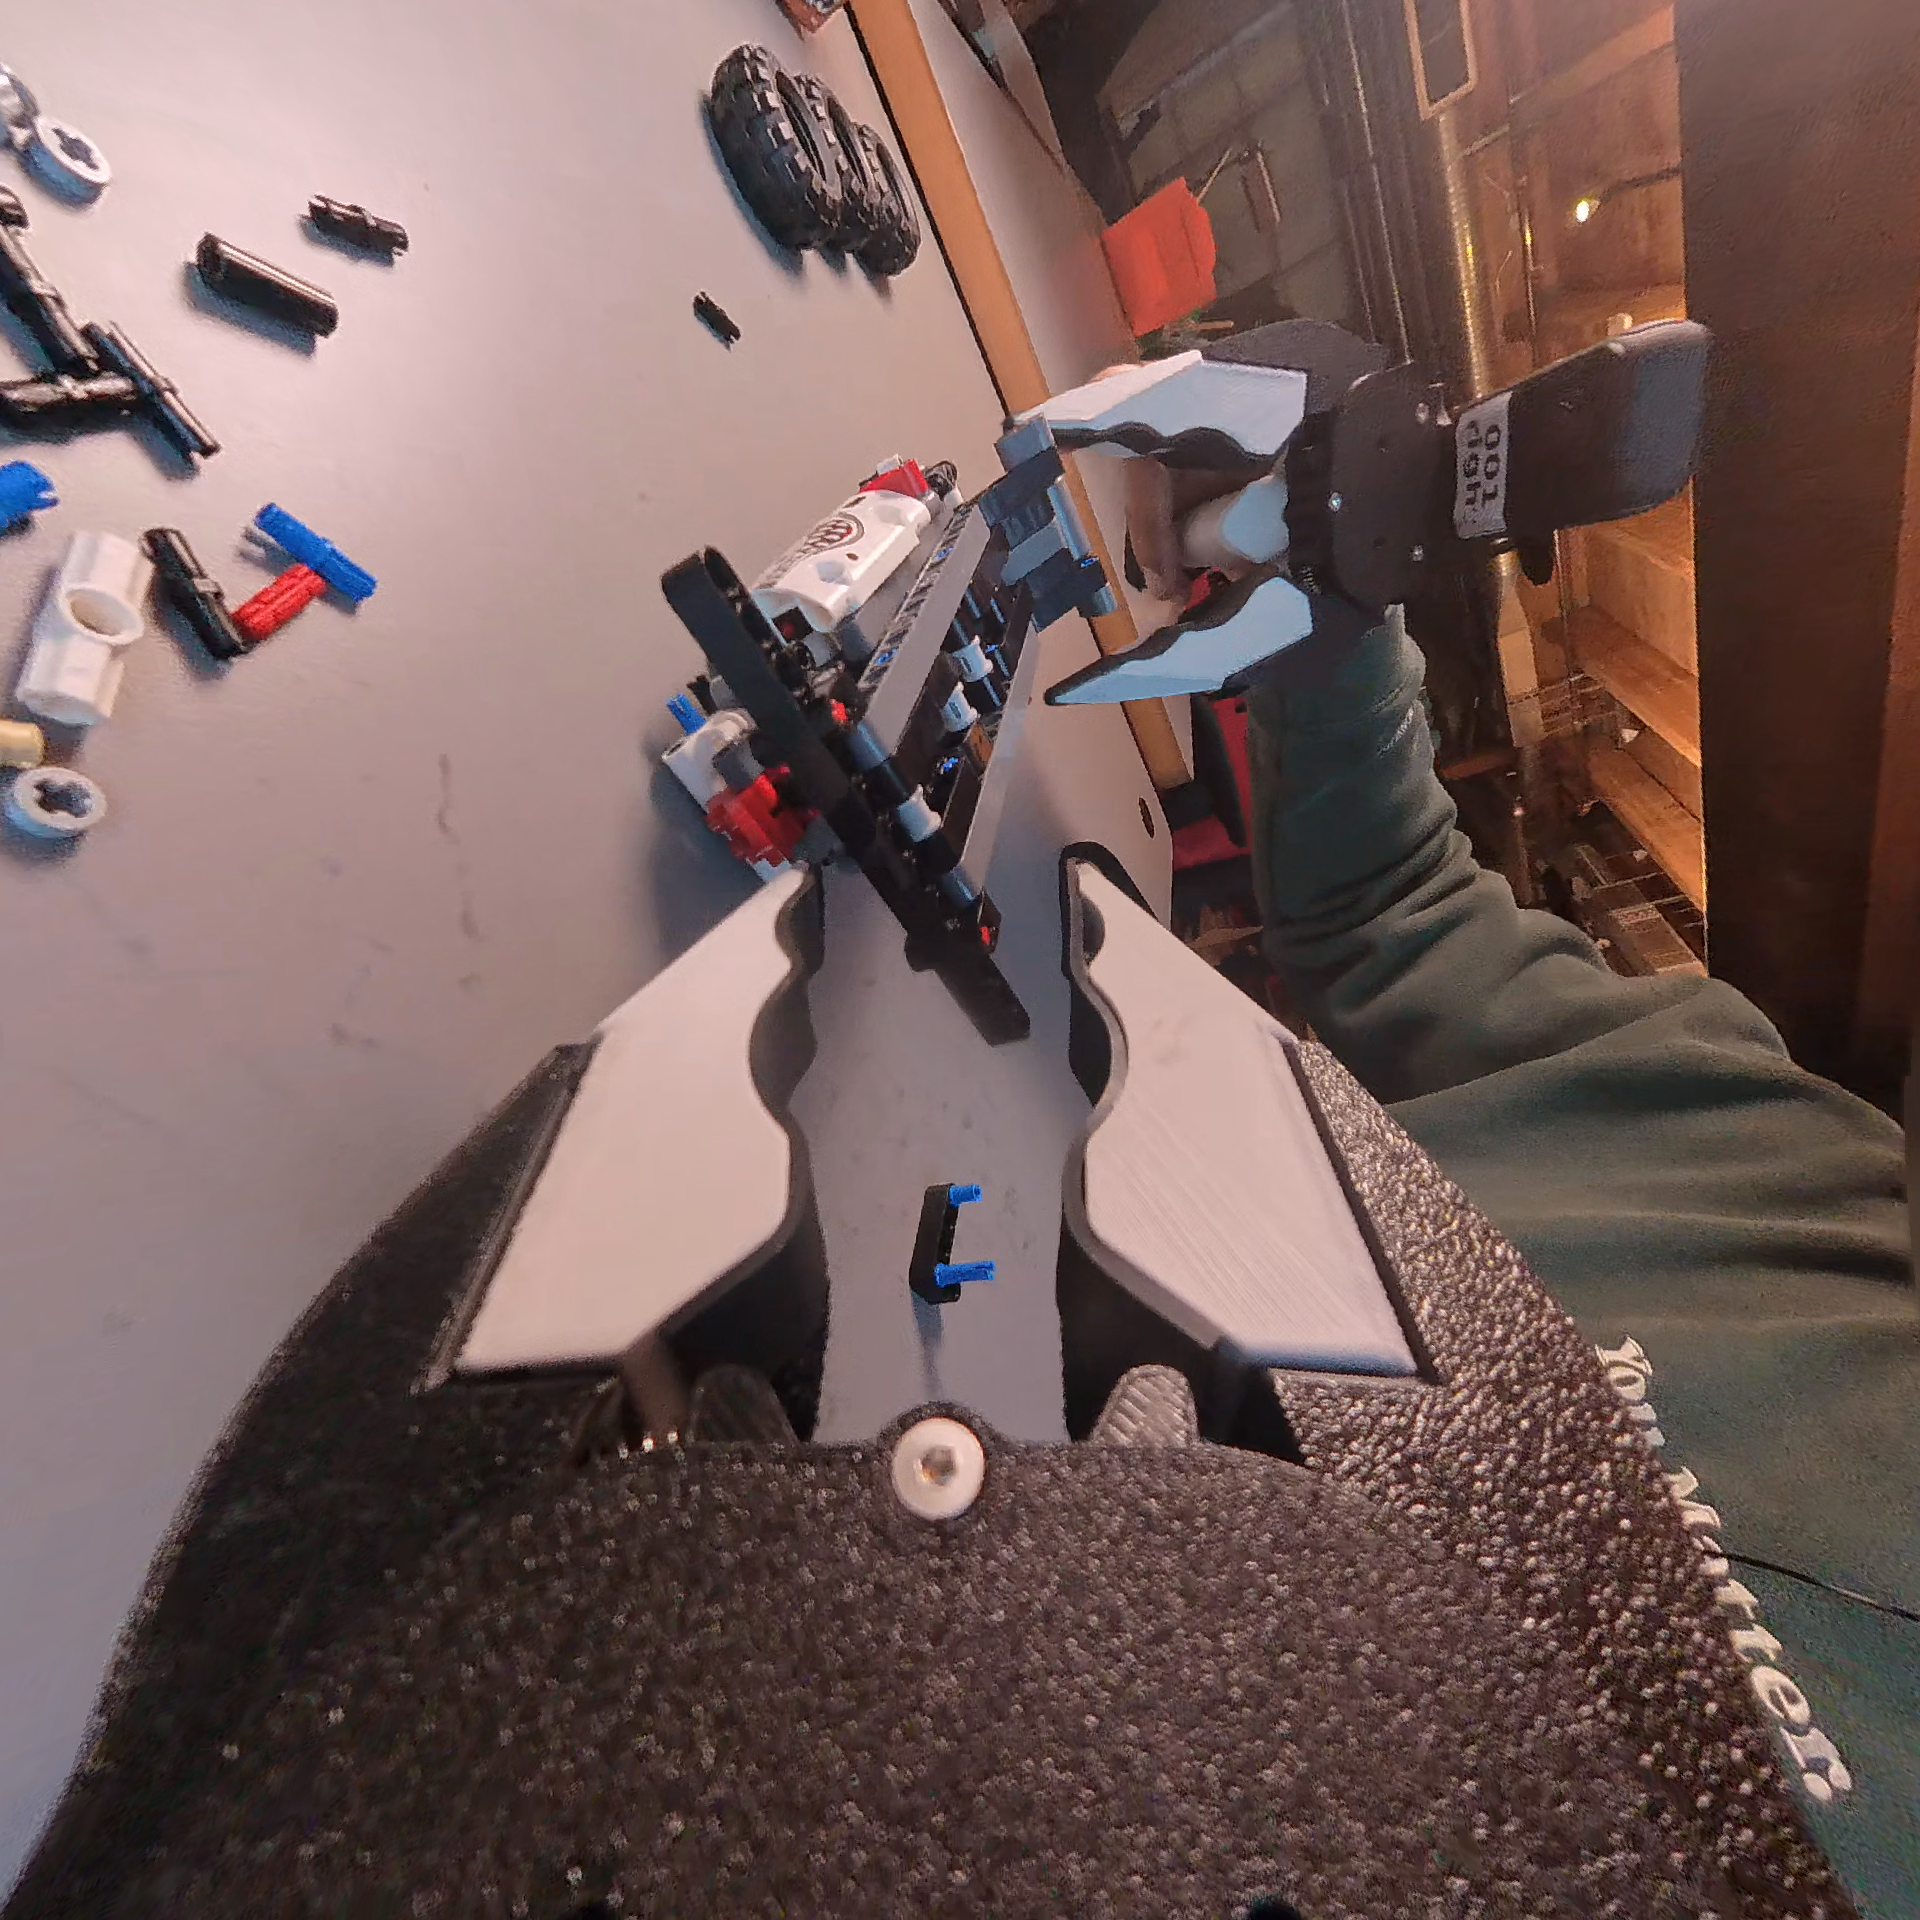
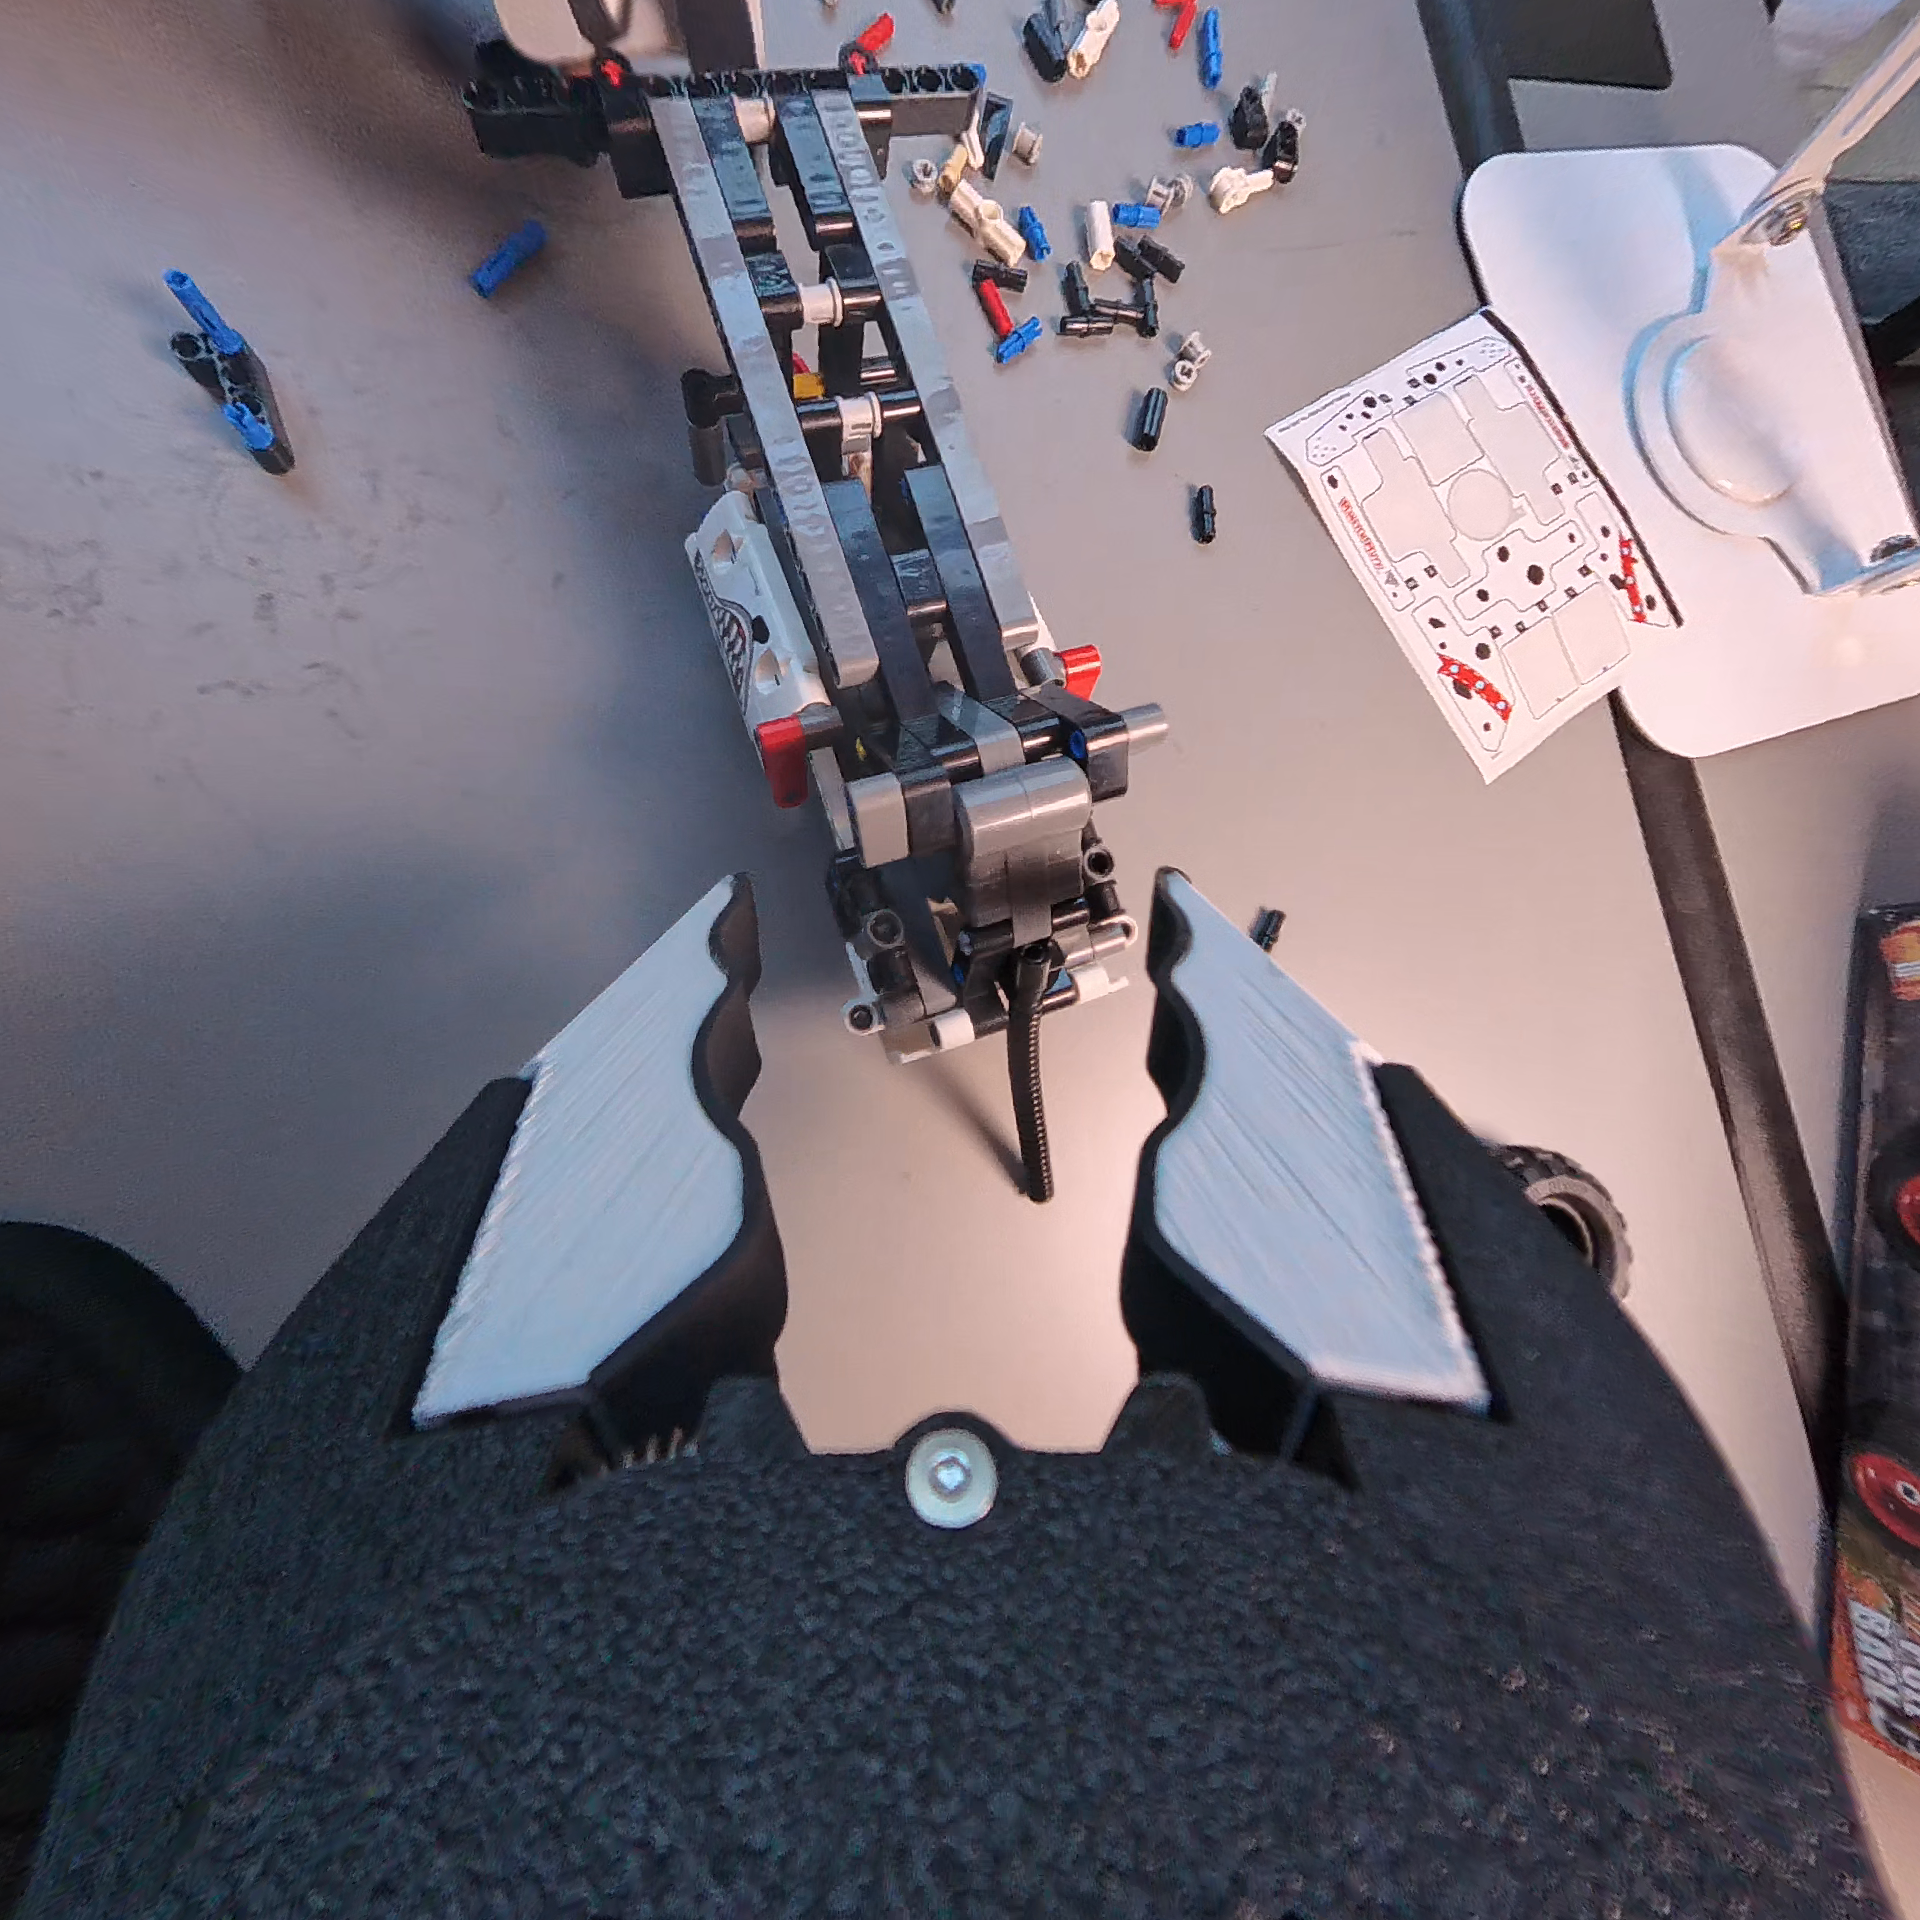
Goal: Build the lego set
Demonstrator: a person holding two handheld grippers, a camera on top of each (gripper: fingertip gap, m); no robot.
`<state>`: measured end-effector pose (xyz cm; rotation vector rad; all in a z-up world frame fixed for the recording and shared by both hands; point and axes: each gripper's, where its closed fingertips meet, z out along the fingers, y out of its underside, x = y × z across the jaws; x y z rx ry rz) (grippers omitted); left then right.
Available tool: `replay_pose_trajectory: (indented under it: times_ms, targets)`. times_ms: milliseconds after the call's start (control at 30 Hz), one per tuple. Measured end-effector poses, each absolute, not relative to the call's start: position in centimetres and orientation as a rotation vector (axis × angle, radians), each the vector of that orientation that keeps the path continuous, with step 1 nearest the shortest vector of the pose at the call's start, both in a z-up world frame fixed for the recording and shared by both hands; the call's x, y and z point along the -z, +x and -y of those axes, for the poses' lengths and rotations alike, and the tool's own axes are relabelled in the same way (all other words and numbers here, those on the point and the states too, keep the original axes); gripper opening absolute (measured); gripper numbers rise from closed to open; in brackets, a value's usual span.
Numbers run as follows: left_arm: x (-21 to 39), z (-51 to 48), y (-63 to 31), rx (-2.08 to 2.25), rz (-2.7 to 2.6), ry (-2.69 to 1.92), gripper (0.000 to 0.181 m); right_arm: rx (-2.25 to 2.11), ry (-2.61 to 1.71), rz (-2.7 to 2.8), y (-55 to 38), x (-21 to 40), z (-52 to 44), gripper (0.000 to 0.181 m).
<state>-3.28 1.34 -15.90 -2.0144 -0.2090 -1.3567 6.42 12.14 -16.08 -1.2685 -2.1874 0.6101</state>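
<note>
A long black, grey and white lego chassis (image 1: pixel 883 665) lies on the grey table (image 1: pixel 416 935). My left gripper (image 1: pixel 940 883) is open, and the chassis's black beam end sits just between its fingertips, untouched. A small black beam with two blue pins (image 1: pixel 948 1242) lies on the table between my left fingers. My right gripper (image 1: pixel 1049 556) is open at the chassis's far grey end. In the right wrist view that gripper (image 2: pixel 956 883) straddles the grey end of the chassis (image 2: pixel 997 821), apart from it. A black flexible hose (image 2: pixel 1031 1081) hangs from that end.
Black tyres (image 1: pixel 821 166) stand near the table's wooden edge. Loose pins and connectors (image 2: pixel 1101 229) lie scattered beyond the chassis. A sticker sheet (image 2: pixel 1475 540) rests partly on a white stand base (image 2: pixel 1662 675). A tyre (image 2: pixel 1569 1205) and a box (image 2: pixel 1881 1351) are at right. The gap from one gripper's tips to the other's is roughly 15 centimetres.
</note>
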Motion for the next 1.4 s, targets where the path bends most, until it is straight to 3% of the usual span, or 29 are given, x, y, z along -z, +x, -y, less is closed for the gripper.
replay_pose_trajectory:
  times_ms: [133,233,400,1000,1400]
  targets:
    - [15.5,-0.1,-3.1,1.313,0.153,-2.009,0.044,-0.619,-1.278,2.210,5.5,17.0,-12.5,0.074]
    - [15.6,1.1,-2.7,1.302,0.110,-2.002,0.042,-0.596,-1.265,2.225,5.6,17.4,-12.3,0.053]
    - [15.8,2.0,-3.3,1.268,0.094,-1.976,0.042,-0.576,-1.331,2.193,7.9,17.2,-10.7,0.044]
    - [16.9,4.7,-1.1,0.913,-0.230,-2.100,0.039,-0.495,-1.452,1.844,9.9,16.8,-6.5,0.043]
    - [19.6,8.4,3.8,0.824,-0.704,-2.197,0.040,-0.608,-1.315,2.084,9.4,16.9,-9.2,0.043]
